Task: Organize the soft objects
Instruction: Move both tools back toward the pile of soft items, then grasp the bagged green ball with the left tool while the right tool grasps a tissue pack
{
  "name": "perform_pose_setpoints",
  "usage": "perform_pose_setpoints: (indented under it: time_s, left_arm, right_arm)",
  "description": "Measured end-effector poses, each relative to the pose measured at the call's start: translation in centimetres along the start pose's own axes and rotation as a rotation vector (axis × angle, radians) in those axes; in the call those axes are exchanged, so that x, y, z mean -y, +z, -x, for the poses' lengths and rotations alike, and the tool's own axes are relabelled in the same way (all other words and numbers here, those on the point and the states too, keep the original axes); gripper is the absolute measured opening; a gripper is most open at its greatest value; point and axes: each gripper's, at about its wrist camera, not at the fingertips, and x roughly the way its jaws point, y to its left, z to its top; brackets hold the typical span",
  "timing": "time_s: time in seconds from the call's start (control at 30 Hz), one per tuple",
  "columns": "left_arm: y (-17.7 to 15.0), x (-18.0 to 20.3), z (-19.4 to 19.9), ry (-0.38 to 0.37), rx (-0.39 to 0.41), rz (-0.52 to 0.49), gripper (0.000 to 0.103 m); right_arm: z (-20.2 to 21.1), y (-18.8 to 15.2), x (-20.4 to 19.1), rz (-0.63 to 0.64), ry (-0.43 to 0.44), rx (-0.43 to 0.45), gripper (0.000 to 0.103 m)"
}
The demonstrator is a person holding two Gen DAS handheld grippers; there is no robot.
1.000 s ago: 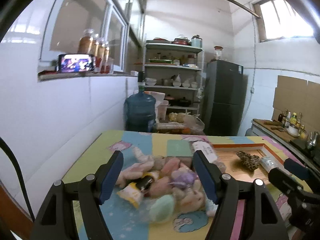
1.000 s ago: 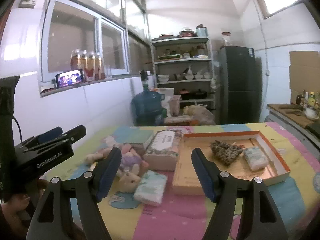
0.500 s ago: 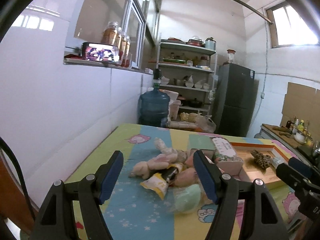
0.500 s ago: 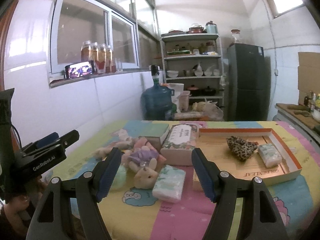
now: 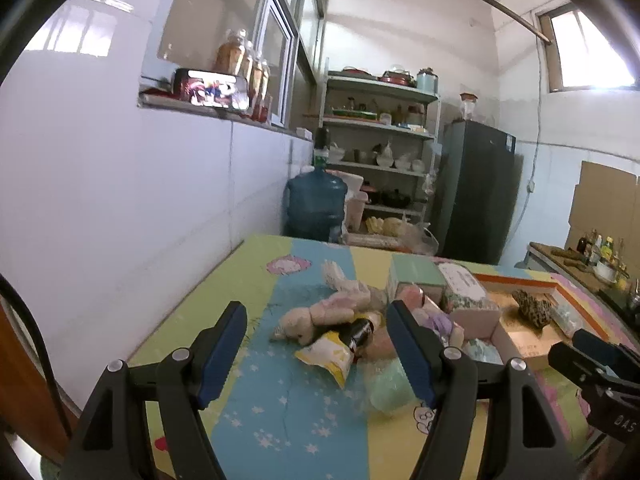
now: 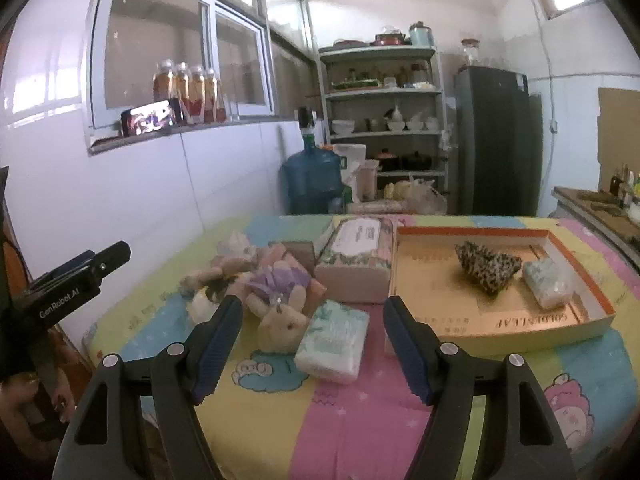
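A heap of soft toys lies on the colourful table: a pink plush rabbit (image 5: 320, 314), a yellow snack pouch (image 5: 330, 354), a mint-green soft packet (image 5: 386, 386), and a cream bunny with a purple bow (image 6: 280, 312). A pale tissue pack (image 6: 334, 340) lies in front of them. An orange-rimmed cardboard tray (image 6: 476, 312) holds a leopard-print cloth (image 6: 486, 266) and a wrapped tissue pack (image 6: 546, 284). My left gripper (image 5: 316, 346) hangs open above the table short of the heap. My right gripper (image 6: 312, 342) is open too, short of the pale tissue pack, holding nothing.
A floral tissue box (image 6: 356, 258) stands between heap and tray. A white wall runs along the table's left side. Behind the table stand a blue water jug (image 6: 312, 178), a shelf rack (image 6: 382, 120) and a dark fridge (image 6: 496, 140). A counter with bottles (image 5: 592, 252) is at right.
Both grippers have sunk a little towards the table. The left view has swung left, so the toy heap now sits towards its right finger. Both stay open.
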Motion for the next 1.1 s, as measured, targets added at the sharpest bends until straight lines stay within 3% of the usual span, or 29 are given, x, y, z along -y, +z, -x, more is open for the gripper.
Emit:
perform_pose_setpoints:
  time_s: [0.17, 0.47, 0.77, 0.87, 0.93, 1.1]
  left_arm:
    - [-0.9, 0.8, -1.0, -0.049, -0.022, -0.033, 0.073]
    - [-3.6, 3.2, -4.4, -0.237, -0.119, -0.125, 0.073]
    - [-5.4, 4.4, -7.6, -0.291, -0.191, -0.146, 0.072]
    - [-5.5, 4.6, -8.3, -0.322, -0.210, -0.135, 0.064]
    - [-5.7, 4.7, -8.8, -0.342, -0.234, -0.127, 0.052]
    - [-6.1, 4.1, -9.4, -0.373, -0.249, -0.070, 0.043]
  right_arm:
    - [-1.1, -0.7, 0.4, -0.021, -0.001, -0.028, 0.074]
    - [-2.8, -1.7, 0.9, -0.040, 0.000, -0.077, 0.074]
    - [-4.1, -2.3, 1.6, -0.062, -0.003, -0.109, 0.074]
    - [-4.4, -2.4, 1.9, -0.071, -0.004, -0.117, 0.074]
    - [-4.6, -2.5, 1.9, -0.077, -0.001, -0.120, 0.074]
    - [-5.5, -2.9, 1.9, -0.086, 0.018, -0.144, 0.074]
